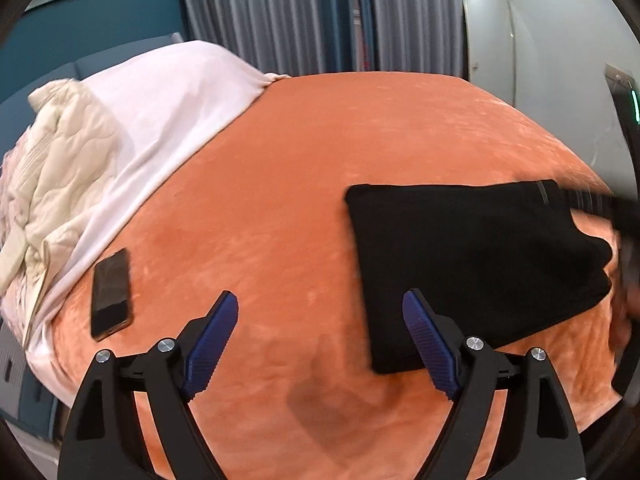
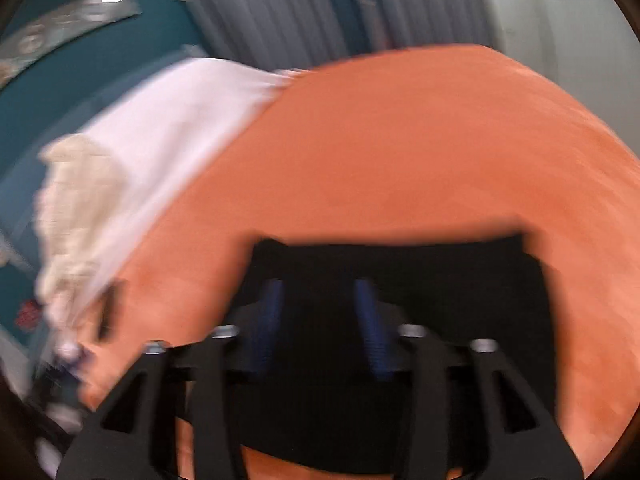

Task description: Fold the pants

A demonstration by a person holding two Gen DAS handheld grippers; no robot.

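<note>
The black pants (image 1: pixel 476 264) lie folded into a compact rectangle on the orange blanket (image 1: pixel 320 160), to the right of centre in the left wrist view. My left gripper (image 1: pixel 320 308) is open and empty, hovering above the blanket just left of the pants' near corner. The right wrist view is motion-blurred. There the pants (image 2: pixel 400 264) fill the lower middle, and my right gripper (image 2: pixel 320 292) sits over them with its blue pads apart, holding nothing I can see. A dark blurred shape, probably the right gripper (image 1: pixel 624 216), shows at the pants' far right edge in the left wrist view.
A black phone (image 1: pixel 111 294) lies on the blanket at the near left. A white sheet (image 1: pixel 168 120) and a crumpled cream quilt (image 1: pixel 60 168) cover the bed's left side. Grey curtains (image 1: pixel 304 12) and a teal wall stand behind the bed.
</note>
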